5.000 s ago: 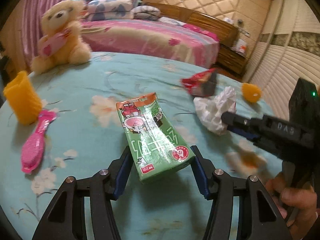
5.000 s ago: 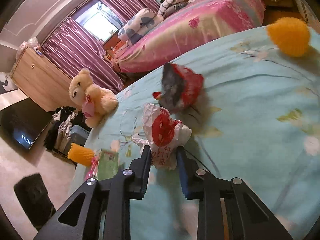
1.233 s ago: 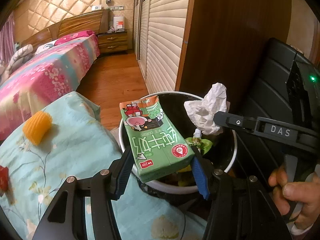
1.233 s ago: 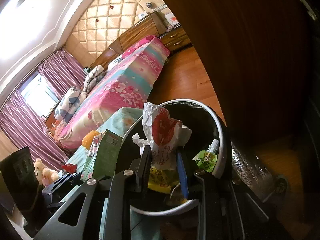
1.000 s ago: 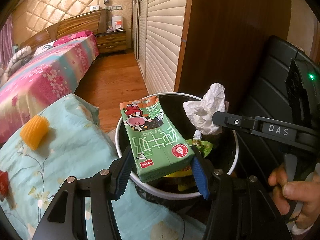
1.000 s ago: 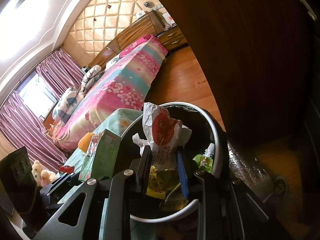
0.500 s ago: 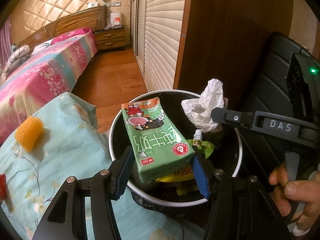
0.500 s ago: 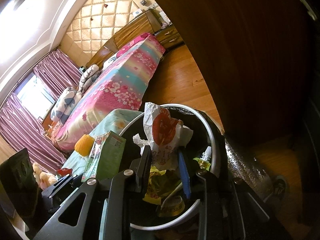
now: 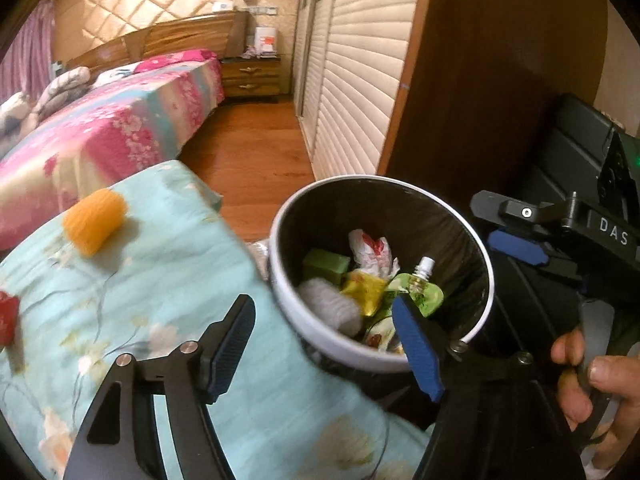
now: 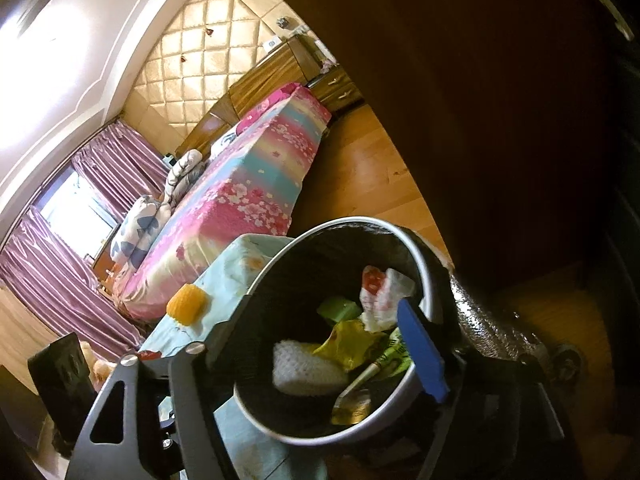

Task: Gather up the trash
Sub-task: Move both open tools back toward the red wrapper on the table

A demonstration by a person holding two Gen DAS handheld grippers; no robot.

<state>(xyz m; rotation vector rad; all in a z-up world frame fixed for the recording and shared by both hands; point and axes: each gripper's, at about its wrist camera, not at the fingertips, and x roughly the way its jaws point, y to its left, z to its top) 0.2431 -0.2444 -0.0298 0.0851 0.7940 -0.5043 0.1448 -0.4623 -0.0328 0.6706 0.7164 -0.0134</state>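
Left gripper: jaws wide, empty.
Right gripper: jaws wide, empty.
Green carton: inside bin, beside crumpled wrapper.
Surroundings: orange toy on bedspread, left of bin.

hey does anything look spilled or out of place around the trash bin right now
Nothing spilled: the green carton and crumpled wrapper lie inside the bin. Both the left gripper and right gripper are open and empty. A red wrapper remains on the table.
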